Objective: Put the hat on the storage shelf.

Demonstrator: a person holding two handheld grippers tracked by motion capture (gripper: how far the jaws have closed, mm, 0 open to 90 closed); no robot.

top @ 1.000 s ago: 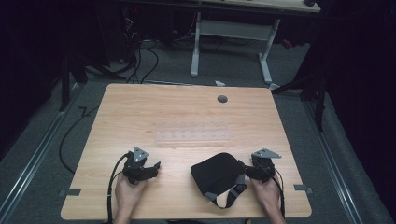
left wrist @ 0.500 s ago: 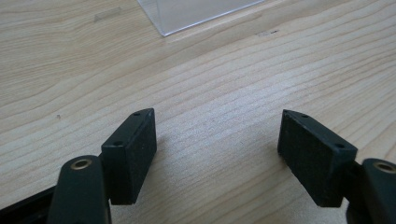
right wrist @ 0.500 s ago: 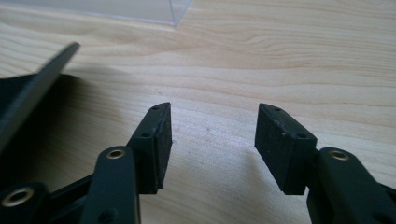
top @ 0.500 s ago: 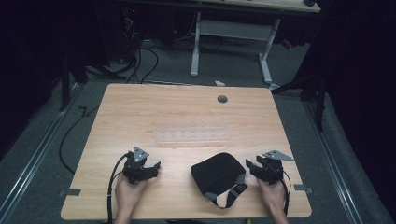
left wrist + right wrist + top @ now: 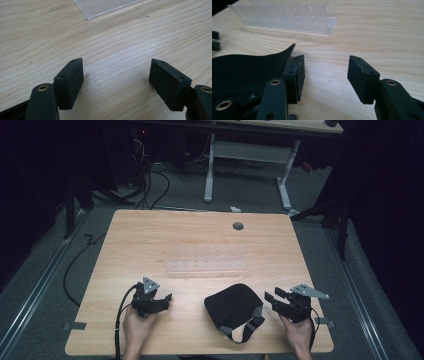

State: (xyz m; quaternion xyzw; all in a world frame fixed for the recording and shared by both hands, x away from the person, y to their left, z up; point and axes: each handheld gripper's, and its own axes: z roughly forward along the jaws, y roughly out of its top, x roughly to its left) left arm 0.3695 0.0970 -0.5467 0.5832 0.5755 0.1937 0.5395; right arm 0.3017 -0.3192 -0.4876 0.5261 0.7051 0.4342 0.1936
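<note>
A black pouch (image 5: 234, 306) with a grey strap lies flat on the wooden worktop (image 5: 200, 245), near its front edge. Just right of the pouch, the right hand-held gripper (image 5: 270, 298) rests with its jaws apart and nothing between them; in the right gripper view one pad (image 5: 298, 77) sits beside the pouch's edge, likely ready to pinch it. Well left of the pouch, the left hand-held gripper (image 5: 168, 297) rests low on bare wood, jaws also apart and empty, seemingly waiting. Behind the pouch lies a clear plastic tray (image 5: 206, 265).
</note>
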